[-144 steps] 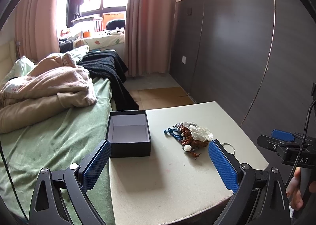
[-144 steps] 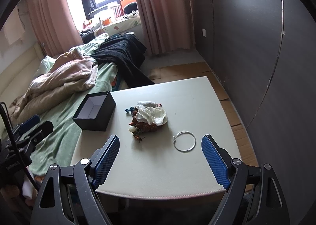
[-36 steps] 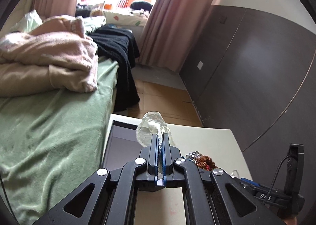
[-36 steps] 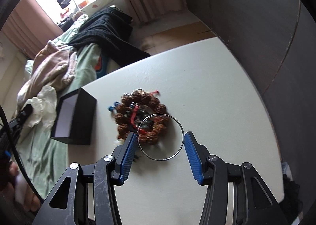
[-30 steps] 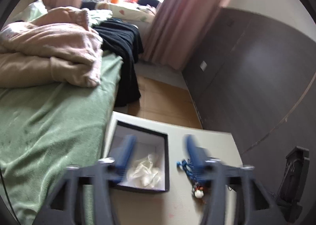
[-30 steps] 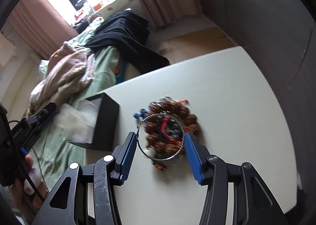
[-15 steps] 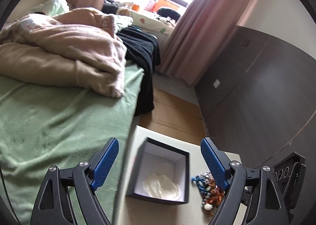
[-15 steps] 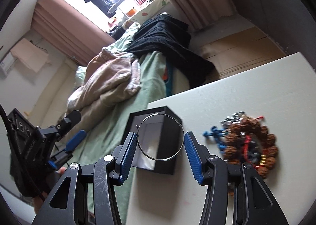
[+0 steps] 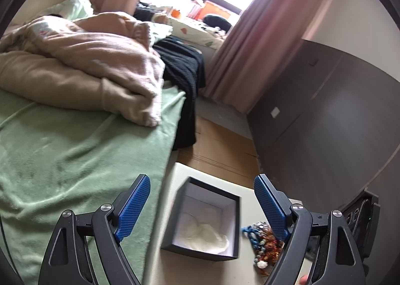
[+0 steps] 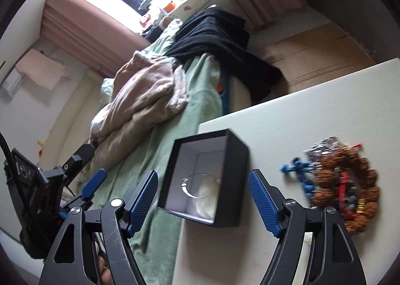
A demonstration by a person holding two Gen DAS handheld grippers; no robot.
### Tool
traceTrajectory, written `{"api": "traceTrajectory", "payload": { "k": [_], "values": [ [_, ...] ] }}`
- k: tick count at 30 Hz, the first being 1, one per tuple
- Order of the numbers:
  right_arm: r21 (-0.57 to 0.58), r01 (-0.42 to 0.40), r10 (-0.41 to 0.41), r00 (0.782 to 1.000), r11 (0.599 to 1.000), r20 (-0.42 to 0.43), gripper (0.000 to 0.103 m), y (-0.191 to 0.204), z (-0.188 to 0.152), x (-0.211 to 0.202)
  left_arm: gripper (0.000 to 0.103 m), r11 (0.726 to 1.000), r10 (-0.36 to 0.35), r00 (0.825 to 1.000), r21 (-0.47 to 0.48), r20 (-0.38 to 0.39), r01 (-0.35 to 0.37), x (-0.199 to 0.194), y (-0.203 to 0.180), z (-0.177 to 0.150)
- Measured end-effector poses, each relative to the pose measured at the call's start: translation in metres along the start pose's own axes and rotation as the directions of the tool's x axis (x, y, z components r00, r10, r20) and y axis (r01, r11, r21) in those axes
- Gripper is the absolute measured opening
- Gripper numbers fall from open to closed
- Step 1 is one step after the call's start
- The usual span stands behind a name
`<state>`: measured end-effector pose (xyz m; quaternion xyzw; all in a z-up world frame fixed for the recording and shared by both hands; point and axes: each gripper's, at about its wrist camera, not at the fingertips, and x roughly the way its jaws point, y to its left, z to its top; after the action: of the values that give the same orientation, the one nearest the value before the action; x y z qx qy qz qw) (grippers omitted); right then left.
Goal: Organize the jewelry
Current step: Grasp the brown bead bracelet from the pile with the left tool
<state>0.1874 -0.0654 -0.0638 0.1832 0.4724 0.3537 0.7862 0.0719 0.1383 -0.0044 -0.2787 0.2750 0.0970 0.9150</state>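
A small black box [image 10: 207, 180] sits open at the corner of a pale desk [image 10: 300, 115], beside a bed [image 9: 75, 147] with a green sheet. Inside the box lie a silver ring bangle [image 10: 197, 186] and a crumpled white pouch [image 9: 207, 235]. Both the left gripper [image 9: 200, 207] and the right gripper [image 10: 202, 197] hover above the box with jaws spread wide, holding nothing. A heap of brown and blue beaded bracelets [image 10: 342, 180] rests on the desk just beside the box.

Bead pile [image 10: 342, 180] motion-blurred, partly behind right tool's finger [image 10: 265, 202], table [image 10: 300, 110] cut off at frame edge
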Motion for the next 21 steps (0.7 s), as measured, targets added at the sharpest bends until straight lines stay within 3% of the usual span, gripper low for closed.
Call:
{"api": "traceTrajectory", "payload": {
  "k": [5,12,21],
  "values": [
    [0.020,0.085,-0.086,0.992,0.996,0.096,0.075,-0.018,0.003,-0.043,0.085,0.997,-0.023,1.000,0.069,0.020,0.022,-0.005,-0.025,-0.010],
    [0.081,0.153,-0.162,0.979,0.985,0.123,0.075,-0.045,-0.001,-0.090,0.085,0.989,-0.023,1.000,0.143,0.005,0.022,-0.003,-0.052,-0.028],
    [0.103,0.281,-0.291,0.950,0.954,0.108,0.075,-0.067,-0.005,-0.121,0.085,0.977,-0.075,0.991,0.192,-0.112,0.096,0.018,-0.086,-0.057]
  ]
}}
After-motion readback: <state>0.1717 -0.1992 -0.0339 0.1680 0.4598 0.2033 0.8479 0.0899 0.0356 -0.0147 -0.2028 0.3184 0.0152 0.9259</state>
